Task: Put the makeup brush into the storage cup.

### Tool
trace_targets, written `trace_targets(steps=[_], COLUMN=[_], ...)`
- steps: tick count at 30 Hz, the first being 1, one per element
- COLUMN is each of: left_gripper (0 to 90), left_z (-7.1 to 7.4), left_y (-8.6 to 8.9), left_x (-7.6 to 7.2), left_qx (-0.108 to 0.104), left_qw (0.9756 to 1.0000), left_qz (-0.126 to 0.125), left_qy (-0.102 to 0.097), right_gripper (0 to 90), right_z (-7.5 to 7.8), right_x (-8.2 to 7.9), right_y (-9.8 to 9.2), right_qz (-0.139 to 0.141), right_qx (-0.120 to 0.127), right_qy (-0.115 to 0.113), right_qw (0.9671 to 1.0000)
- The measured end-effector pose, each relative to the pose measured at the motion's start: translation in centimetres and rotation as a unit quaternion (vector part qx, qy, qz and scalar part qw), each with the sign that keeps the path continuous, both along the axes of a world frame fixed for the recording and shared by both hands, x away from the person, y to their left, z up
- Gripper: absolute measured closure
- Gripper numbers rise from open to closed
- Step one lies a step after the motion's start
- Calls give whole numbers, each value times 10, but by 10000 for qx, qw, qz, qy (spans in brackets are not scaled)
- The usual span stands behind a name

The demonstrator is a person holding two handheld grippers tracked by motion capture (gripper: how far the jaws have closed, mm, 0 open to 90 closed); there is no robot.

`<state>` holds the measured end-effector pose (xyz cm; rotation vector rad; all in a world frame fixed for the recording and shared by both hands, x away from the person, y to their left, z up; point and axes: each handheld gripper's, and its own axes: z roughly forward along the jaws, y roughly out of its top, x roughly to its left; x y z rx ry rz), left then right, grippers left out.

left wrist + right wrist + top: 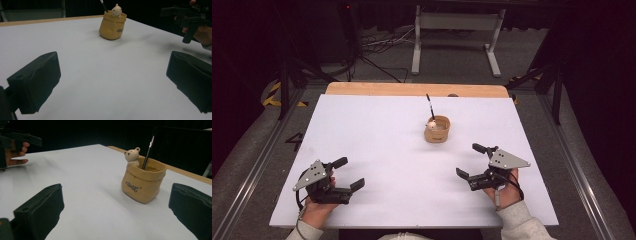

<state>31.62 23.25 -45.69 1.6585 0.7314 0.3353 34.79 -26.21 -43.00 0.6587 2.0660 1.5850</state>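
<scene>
High view, left gripper: the left gripper [350, 173] is held low over the near left of the white table [377, 130], jaws spread wide, nothing between them
High view, right gripper: the right gripper [471, 160] is held over the near right of the table, jaws likewise wide apart and empty
High view, holder: a tan pen holder [437, 129] is seen standing upright right of the table's middle, well apart from both grippers, with a black pen [430, 105] leaning out of it toward the far edge
High view, hard to read: the small pale figure on the holder's rim is too small to be made out; the forearms are cut off at the bottom edge

Left gripper view, jaws: two black jaws are seen far apart over bare table, touching nothing
Left gripper view, added detail: the holder [112, 25] is shown as a sack shape with dark lettering and a small white bear [116, 10] at its rim; the other gripper [186, 17] is seen at the far right
Left gripper view, cut off: the pen [103, 5] is cropped by the top edge

Right gripper view, jaws: wide open, the holder [143, 182] standing farther off between them, untouched
Right gripper view, added detail: the bear [132, 156] and the pen [148, 148] inside the holder are shown closest; the lettering cannot be read with certainty
Right gripper view, cut off: the other gripper [15, 140] and its hand are cropped at the top left
</scene>
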Motion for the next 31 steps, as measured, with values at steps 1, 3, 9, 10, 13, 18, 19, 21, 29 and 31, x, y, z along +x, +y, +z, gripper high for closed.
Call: trace_targets(steps=[1,3,9,10,13,18,19,21,29,31], left_gripper=[1,1,1,2,2,2,2,2,2,2], left_z=[-1,-2,-6,-7,-7,-7,-7,-7,-6,-6], left_y=[0,-1,-2,-3,-4,-4,-4,-4,-2,-1], left_x=[0,1,6,6,6,7,7,7,7,7], left_qx=[-7,-22,45,46,73,58,66,66,25,-3], left_qw=[10000,10000,10000,10000,10000,9999,9999,9999,9998,9998], left_qz=[0,38,38,56,61,90,95,112,205,223], left_qy=[-12,11,31,30,27,54,46,44,19,1], right_gripper=[1,1,1,1,1,1,1,1,1,1], right_z=[-1,-3,-10,-11,-14,-18,-19,-20,-20,-20], right_x=[0,0,0,0,0,2,3,4,4,4], right_y=[0,0,-2,-2,0,0,0,-1,-1,-1], right_qz=[-16,-36,-197,-181,-163,-167,-182,-193,-189,-197], right_qx=[11,56,131,118,89,61,69,79,86,75], right_qy=[5,-25,0,-4,61,118,129,164,183,180], right_qw=[10000,10000,9997,9998,9998,9998,9997,9996,9996,9996])
